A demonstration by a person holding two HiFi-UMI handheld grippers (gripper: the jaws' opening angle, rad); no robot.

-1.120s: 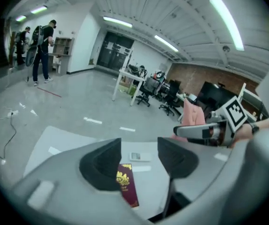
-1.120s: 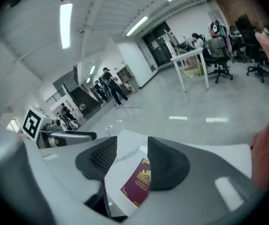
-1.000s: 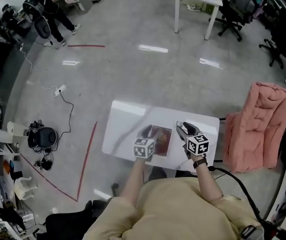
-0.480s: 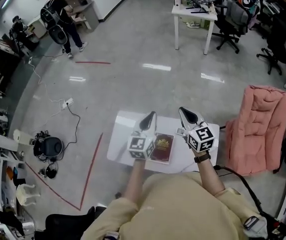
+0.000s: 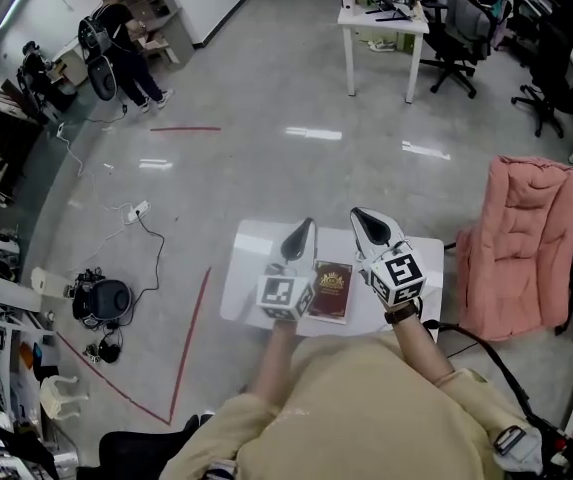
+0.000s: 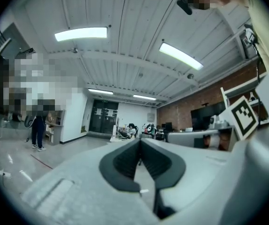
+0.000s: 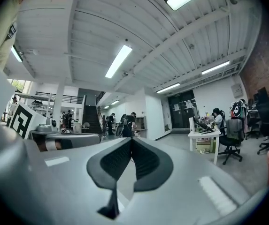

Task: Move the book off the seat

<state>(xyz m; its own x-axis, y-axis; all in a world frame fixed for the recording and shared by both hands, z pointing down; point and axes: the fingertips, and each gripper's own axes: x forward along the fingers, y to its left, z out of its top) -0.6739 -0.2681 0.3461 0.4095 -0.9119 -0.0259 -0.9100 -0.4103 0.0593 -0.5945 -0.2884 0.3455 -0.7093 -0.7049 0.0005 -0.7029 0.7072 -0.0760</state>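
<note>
A dark red book (image 5: 332, 290) with a gold emblem lies flat on the white seat top (image 5: 251, 268), right in front of the person. My left gripper (image 5: 299, 236) is held above the book's left edge and points away from the person, shut and empty. My right gripper (image 5: 369, 226) hovers just right of the book, also shut with nothing in it. In the left gripper view the left gripper (image 6: 140, 156) has its dark pads pressed together, with only the room beyond. The right gripper (image 7: 132, 156) in its own view looks the same. Neither gripper touches the book.
A pink padded chair (image 5: 521, 243) stands just right of the seat. A black bag (image 5: 101, 298) and cables lie on the floor to the left, by a red tape line (image 5: 191, 338). Far off are a white desk (image 5: 381, 13), office chairs (image 5: 456, 28) and a person (image 5: 116, 43).
Both grippers stood open low beside the book; they have risen, tipped forward and shut with nothing in them. The book lies in the same place on the seat.
</note>
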